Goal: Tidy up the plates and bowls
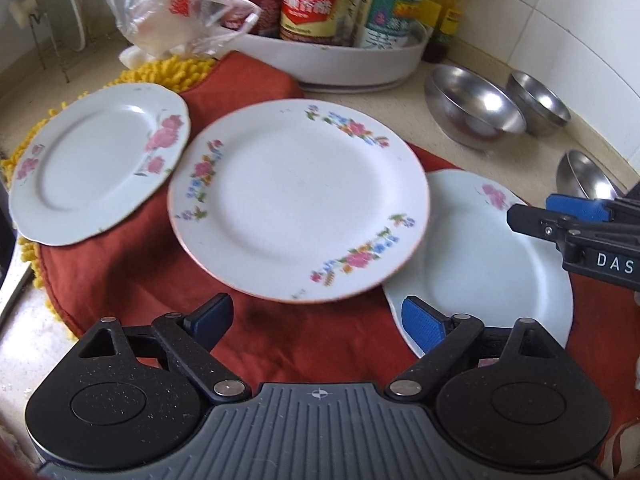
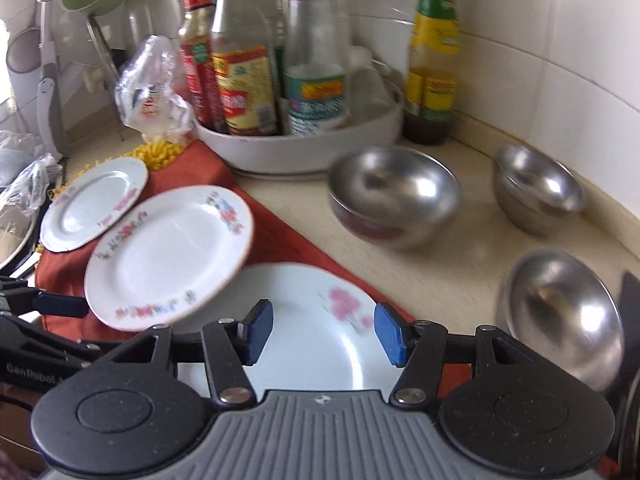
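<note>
Three white flowered plates lie on a red cloth [image 1: 132,272]: a scalloped one [image 1: 96,160] at left, a large one [image 1: 296,200] in the middle that overlaps a third [image 1: 488,272] at right. Three steel bowls stand on the counter: a big one [image 1: 472,108], a small one [image 1: 540,104] and one near the right edge [image 1: 584,176]. My left gripper [image 1: 320,326] is open and empty, just short of the middle plate. My right gripper [image 2: 324,334] is open and empty above the right plate [image 2: 304,332]. The middle plate [image 2: 168,256] and the bowls [image 2: 392,196] [image 2: 536,192] [image 2: 560,316] also show there.
A white tray [image 1: 344,64] of sauce bottles stands at the back by the tiled wall. A clear plastic bag [image 1: 176,8] and a yellow chenille mat [image 1: 176,72] lie at the back left. A dish rack [image 1: 52,20] is at far left. A dark bottle [image 2: 432,60] stands beside the tray.
</note>
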